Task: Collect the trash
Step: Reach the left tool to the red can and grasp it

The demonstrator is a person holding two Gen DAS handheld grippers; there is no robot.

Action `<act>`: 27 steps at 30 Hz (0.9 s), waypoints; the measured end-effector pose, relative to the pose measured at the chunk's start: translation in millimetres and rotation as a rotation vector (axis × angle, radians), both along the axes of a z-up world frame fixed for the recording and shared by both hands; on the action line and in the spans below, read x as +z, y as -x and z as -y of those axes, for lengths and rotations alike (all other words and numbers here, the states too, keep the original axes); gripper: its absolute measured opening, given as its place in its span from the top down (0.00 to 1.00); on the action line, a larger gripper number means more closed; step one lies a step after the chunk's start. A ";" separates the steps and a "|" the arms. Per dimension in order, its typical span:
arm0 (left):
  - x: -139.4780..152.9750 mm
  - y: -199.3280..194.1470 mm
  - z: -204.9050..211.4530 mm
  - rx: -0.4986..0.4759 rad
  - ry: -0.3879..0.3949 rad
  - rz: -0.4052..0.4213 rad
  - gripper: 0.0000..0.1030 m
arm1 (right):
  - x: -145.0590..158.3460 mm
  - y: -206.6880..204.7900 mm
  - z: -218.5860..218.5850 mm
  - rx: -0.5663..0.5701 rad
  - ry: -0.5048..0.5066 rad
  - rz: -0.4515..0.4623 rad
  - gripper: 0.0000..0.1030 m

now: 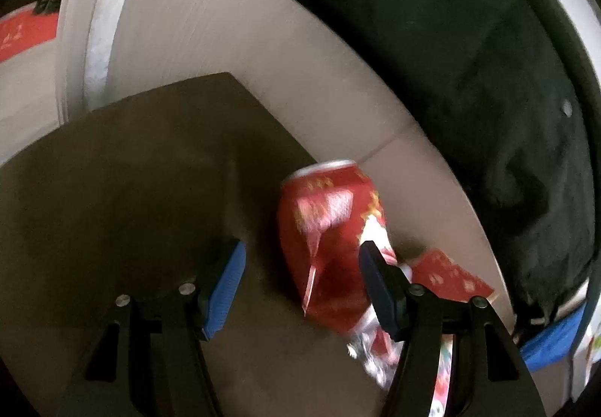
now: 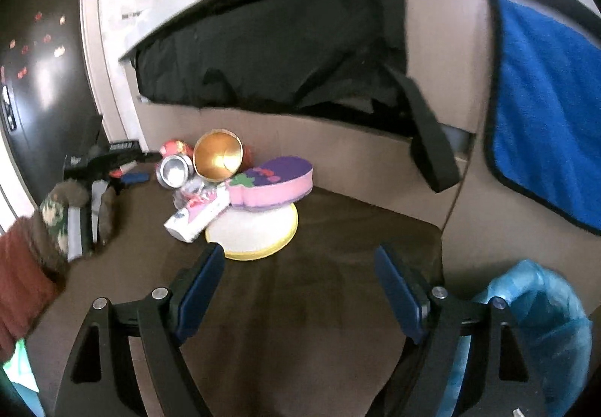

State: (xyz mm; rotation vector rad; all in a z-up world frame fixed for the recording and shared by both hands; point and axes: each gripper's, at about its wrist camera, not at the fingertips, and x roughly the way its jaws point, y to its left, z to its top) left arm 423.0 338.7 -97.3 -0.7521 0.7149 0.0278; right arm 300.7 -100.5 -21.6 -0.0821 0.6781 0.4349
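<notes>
Red, dented can is seen between the spread jaws of the left gripper, not yet clamped, while the right gripper is held empty and trash remains piled on the table.

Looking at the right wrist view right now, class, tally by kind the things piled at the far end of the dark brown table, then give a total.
Crushed red drink cans: 2, one showing its silver base and one behind it.
Gold bowl on its side: 1.
Pink and purple foam box: 1.
White upturned dish with yellow rim: 1.
White printed carton: 1.
Total: 6.
</notes>
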 end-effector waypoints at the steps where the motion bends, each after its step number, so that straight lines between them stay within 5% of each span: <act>1: -0.9 -4.2 -0.6 -0.002 0.003 0.011 0.38 | -3.6 -3.9 -1.3 0.003 0.002 -0.013 0.23; 5: -3.6 -15.2 8.5 -0.056 0.064 0.033 0.38 | -16.5 -16.7 -3.7 0.001 0.000 -0.051 0.23; 9: 1.0 -13.8 29.0 -0.104 0.019 0.041 0.38 | -28.2 -24.9 -5.7 0.001 -0.017 -0.098 0.23; 10: 3.0 -11.9 32.5 -0.105 -0.002 0.046 0.46 | -30.1 -25.9 -7.3 0.004 -0.019 -0.106 0.23; 11: 6.1 -9.2 37.0 -0.106 -0.035 0.043 0.64 | -30.7 -26.0 -8.5 0.006 -0.019 -0.108 0.23; 12: 8.2 -6.9 41.5 -0.110 -0.059 0.031 0.69 | -31.1 -25.8 -10.7 0.010 -0.018 -0.109 0.23; 17: 16.1 21.7 53.3 -0.147 -0.070 0.021 0.69 | -28.3 -20.9 -18.6 0.027 -0.022 -0.106 0.23; 27: 32.4 133.2 62.1 -0.199 -0.240 0.044 0.70 | -22.0 -13.5 -48.6 0.089 -0.006 -0.101 0.23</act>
